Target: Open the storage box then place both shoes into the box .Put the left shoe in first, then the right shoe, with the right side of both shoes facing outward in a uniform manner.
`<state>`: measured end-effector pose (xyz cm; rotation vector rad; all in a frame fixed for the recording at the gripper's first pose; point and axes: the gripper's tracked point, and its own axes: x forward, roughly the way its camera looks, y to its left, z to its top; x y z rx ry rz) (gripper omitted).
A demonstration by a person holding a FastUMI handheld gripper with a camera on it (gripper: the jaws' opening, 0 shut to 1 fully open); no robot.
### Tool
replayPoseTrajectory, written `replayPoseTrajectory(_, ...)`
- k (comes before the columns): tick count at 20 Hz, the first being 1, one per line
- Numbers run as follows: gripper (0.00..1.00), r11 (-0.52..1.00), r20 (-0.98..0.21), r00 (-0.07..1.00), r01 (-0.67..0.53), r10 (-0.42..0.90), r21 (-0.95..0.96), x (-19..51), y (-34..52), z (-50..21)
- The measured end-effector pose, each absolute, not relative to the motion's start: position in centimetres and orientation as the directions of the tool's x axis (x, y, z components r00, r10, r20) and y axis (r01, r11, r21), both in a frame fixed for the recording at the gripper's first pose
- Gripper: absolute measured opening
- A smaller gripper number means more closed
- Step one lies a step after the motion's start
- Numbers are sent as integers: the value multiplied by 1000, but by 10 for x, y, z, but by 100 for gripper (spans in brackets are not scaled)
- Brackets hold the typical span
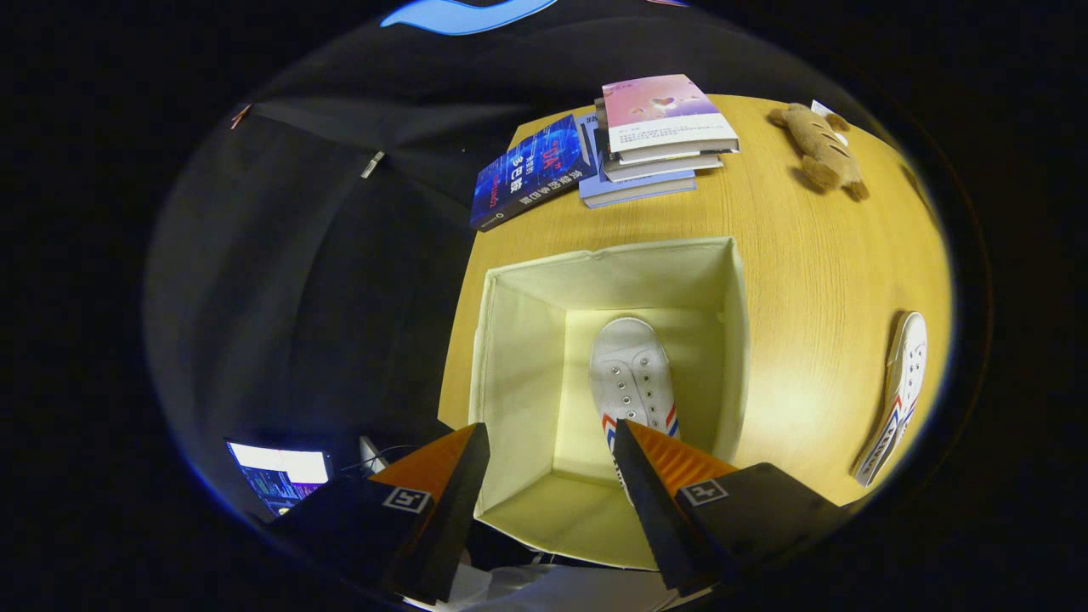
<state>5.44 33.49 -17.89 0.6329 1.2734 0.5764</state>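
Note:
An open cream storage box (518, 357) stands on the wooden table (807, 280), seen from above. One white shoe (631, 374) with red and blue stripes lies on the box floor, toe pointing away, its heel end hidden behind my right finger. A second matching white shoe (894, 399) lies on its side on the table, to the right of the box. My gripper (551, 442) hovers above the near part of the box, open, with nothing between its fingers.
Beyond the box, a stack of books (659, 140) and a dark blue book (531, 170) sit at the table's far edge. A brown plush toy (820, 149) lies at the far right. A lit screen (280, 476) glows below the table's left edge.

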Motion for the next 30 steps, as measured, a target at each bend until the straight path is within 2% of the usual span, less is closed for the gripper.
replayPoseTrajectory(3, 90, 673, -646, 245, -41, 723, 738, 52, 293, -158)
replayPoseTrajectory(7, 90, 715, -672, 319, -27, 668, 698, 48, 199, -157)
replayPoseTrajectory(10, 90, 758, -712, 369, 29, 598, 652, 48, 120, -172)
replayPoseTrajectory(14, 90, 813, -784, 392, 134, 481, 566, 38, 24, -228)
replayPoseTrajectory(17, 90, 823, -825, 370, 218, 427, 524, 29, -23, -274)
replayPoseTrajectory(20, 88, 856, -879, 298, 257, 371, 449, 15, -55, -330)
replayPoseTrajectory(24, 88, 882, -910, 218, 247, 353, 401, 2, -65, -387)
replayPoseTrajectory(30, 86, 892, -912, 154, 198, 381, 406, 22, -57, -424)
